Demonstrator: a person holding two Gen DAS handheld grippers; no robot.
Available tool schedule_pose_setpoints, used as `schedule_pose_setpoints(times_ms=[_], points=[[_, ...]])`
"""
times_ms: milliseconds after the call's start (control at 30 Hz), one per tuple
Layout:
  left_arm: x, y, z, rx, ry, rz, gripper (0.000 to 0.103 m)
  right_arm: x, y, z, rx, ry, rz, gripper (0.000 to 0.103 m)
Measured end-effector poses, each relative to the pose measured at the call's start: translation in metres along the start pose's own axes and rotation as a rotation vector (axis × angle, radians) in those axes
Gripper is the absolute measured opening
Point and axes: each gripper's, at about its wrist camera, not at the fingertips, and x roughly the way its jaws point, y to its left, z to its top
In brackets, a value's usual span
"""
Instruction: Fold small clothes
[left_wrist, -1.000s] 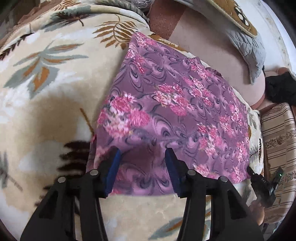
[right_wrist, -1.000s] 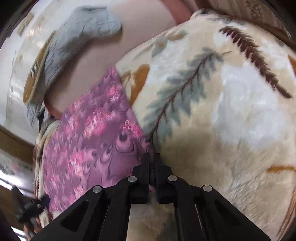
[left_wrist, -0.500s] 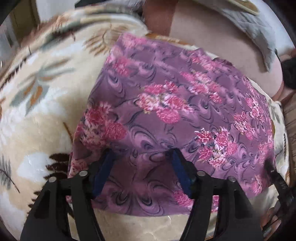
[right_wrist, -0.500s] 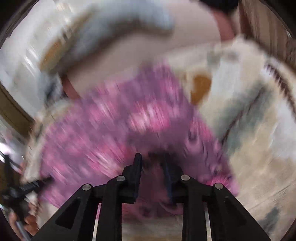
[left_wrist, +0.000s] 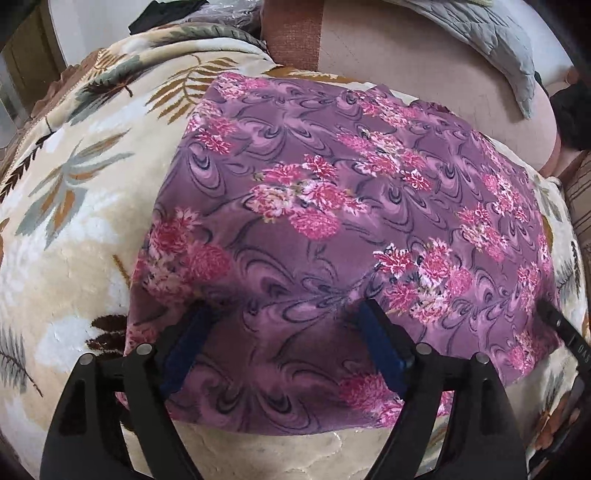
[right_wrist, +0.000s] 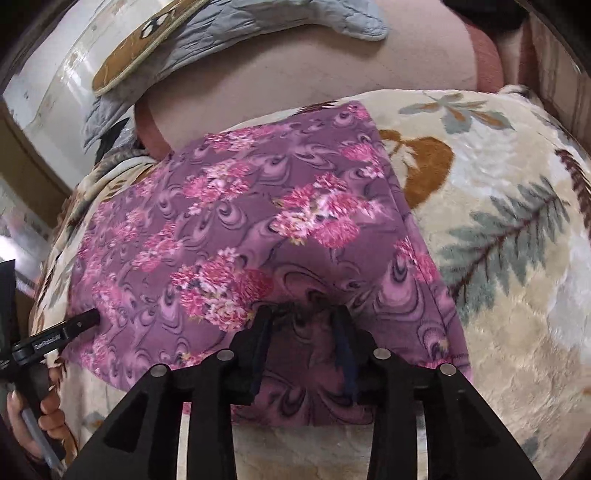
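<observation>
The cloth (left_wrist: 332, 229) lies flat on the blanket (left_wrist: 85, 229), with a cushion (left_wrist: 491, 44) behind it.

Surface: we see a cream plush blanket (left_wrist: 92, 229) printed with grey, brown and ochre leaves, covering the bed-like support across both views (right_wrist: 517, 295).
On it: we find a purple cloth (left_wrist: 332, 206) with pink flower clusters lying spread flat on the blanket (right_wrist: 258, 229).
Edges: we note blanket showing past the cloth's left, right and near edges.
Beyond: we see a pinkish padded surface (left_wrist: 424, 62) behind the blanket's far edge, with a grey quilted piece (left_wrist: 498, 40) lying on it.
</observation>
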Motion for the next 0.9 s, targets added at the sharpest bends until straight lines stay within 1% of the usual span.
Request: schedule_pose_setpoints(times_ms=[33, 67, 133, 200, 233, 267, 300, 367, 467, 533, 567, 600, 633, 667, 700, 733, 767, 800, 833, 867, 900], points=[[-0.002, 0.002, 0.002, -0.01, 0.009, -0.021, 0.083, -0.004, -0.004, 0.006, 0.004, -0.008, 0.009, 0.036], [-0.005, 0.009, 0.008, -0.04, 0.009, -0.064, 0.083, -0.009, -0.011, 0.015, 0.023, -0.032, 0.01, 0.036], [-0.011, 0.026, 0.023, -0.107, -0.012, -0.129, 0.083, -0.017, -0.031, 0.034, 0.087, -0.074, 0.003, 0.042], [-0.01, 0.038, 0.041, -0.141, -0.02, -0.156, 0.083, -0.018, -0.055, 0.056, 0.17, -0.112, -0.024, 0.047], [-0.007, 0.043, 0.051, -0.148, -0.017, -0.143, 0.083, -0.016, -0.067, 0.067, 0.215, -0.121, -0.037, 0.047], [-0.003, 0.048, 0.064, -0.153, -0.017, -0.111, 0.083, -0.01, -0.079, 0.08, 0.265, -0.125, -0.041, 0.047], [0.001, 0.05, 0.072, -0.155, -0.018, -0.096, 0.083, -0.005, -0.086, 0.087, 0.291, -0.124, -0.037, 0.047], [0.008, 0.055, 0.089, -0.169, -0.017, -0.09, 0.083, 0.011, -0.096, 0.102, 0.348, -0.127, -0.033, 0.048], [0.018, 0.053, 0.105, -0.194, -0.008, -0.105, 0.083, 0.038, -0.094, 0.117, 0.381, -0.1, 0.014, 0.049], [0.027, 0.048, 0.111, -0.186, 0.003, -0.091, 0.083, 0.056, -0.085, 0.123, 0.378, -0.073, 0.037, 0.049], [0.03, 0.047, 0.112, -0.178, 0.007, -0.078, 0.083, 0.061, -0.077, 0.126, 0.351, -0.077, 0.031, 0.044], [0.033, 0.046, 0.114, -0.17, 0.011, -0.064, 0.083, 0.061, -0.071, 0.129, 0.318, -0.09, 0.036, 0.016], [0.038, 0.047, 0.116, -0.162, 0.015, -0.05, 0.083, 0.06, -0.062, 0.133, 0.27, -0.102, 0.049, 0.008], [0.043, 0.049, 0.118, -0.162, 0.016, -0.039, 0.083, 0.054, -0.055, 0.134, 0.24, -0.128, 0.042, 0.008], [0.047, 0.052, 0.118, -0.17, 0.019, -0.038, 0.083, 0.043, -0.051, 0.134, 0.223, -0.191, 0.055, 0.007], [0.053, 0.057, 0.117, -0.188, 0.021, -0.049, 0.083, 0.038, -0.053, 0.134, 0.226, -0.229, 0.066, 0.005], [0.054, 0.058, 0.118, -0.191, 0.009, -0.052, 0.083, 0.035, -0.055, 0.133, 0.233, -0.252, 0.045, 0.005], [0.054, 0.057, 0.119, -0.18, 0.003, -0.039, 0.084, 0.04, -0.061, 0.133, 0.244, -0.235, -0.002, 0.004], [0.054, 0.054, 0.12, -0.169, 0.01, -0.024, 0.084, 0.054, -0.068, 0.132, 0.257, -0.167, -0.045, 0.004], [0.052, 0.053, 0.121, -0.165, 0.017, -0.02, 0.083, 0.071, -0.075, 0.13, 0.271, -0.066, -0.094, 0.001], [0.048, 0.054, 0.122, -0.17, 0.021, -0.042, 0.083, 0.071, -0.078, 0.127, 0.272, -0.06, -0.091, 0.0]])
